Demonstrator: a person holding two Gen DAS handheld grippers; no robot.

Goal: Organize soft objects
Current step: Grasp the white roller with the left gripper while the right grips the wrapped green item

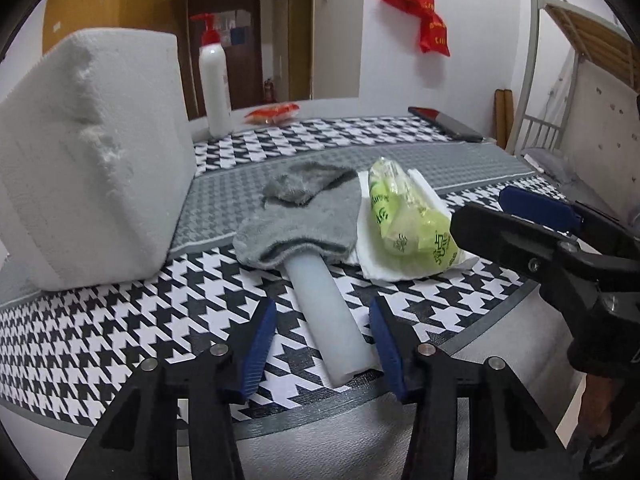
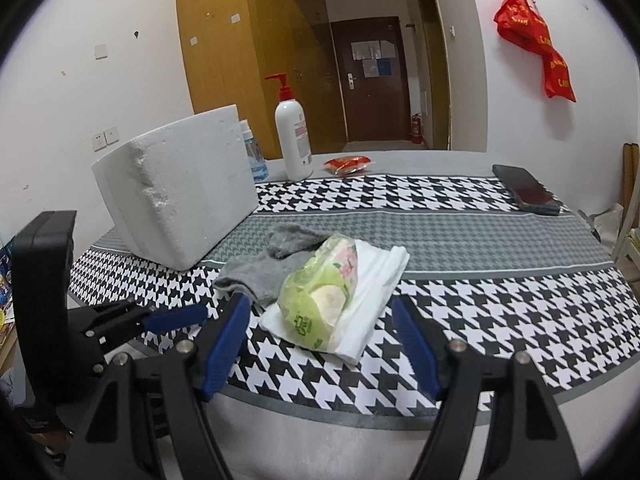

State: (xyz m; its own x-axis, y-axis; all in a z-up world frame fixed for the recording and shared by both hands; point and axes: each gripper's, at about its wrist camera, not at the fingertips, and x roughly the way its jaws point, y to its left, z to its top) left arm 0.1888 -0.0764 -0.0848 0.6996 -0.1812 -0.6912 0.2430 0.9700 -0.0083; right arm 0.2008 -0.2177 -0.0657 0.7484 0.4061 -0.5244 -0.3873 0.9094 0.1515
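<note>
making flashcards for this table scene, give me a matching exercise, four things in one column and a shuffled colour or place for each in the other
Things:
1. sock
2. tissue pack
3. pump bottle
4. phone

Descriptions:
A. white body with a red pump, standing upright at the back
B. grey, pulled over the end of a pale tube
C. dark, lying flat at the far right of the cloth
D. green wrapper, resting on a folded white sheet

Pairs: 1-B, 2-D, 3-A, 4-C

You face white walls [image 2: 132, 20] with sockets, a tall wooden wardrobe [image 2: 248, 48], and a dark brown door [image 2: 372, 80] down the hallway. Red bags [image 2: 536, 44] hang from a wall hook; a metal bunk bed [image 1: 580, 52] stands at your right.
</note>
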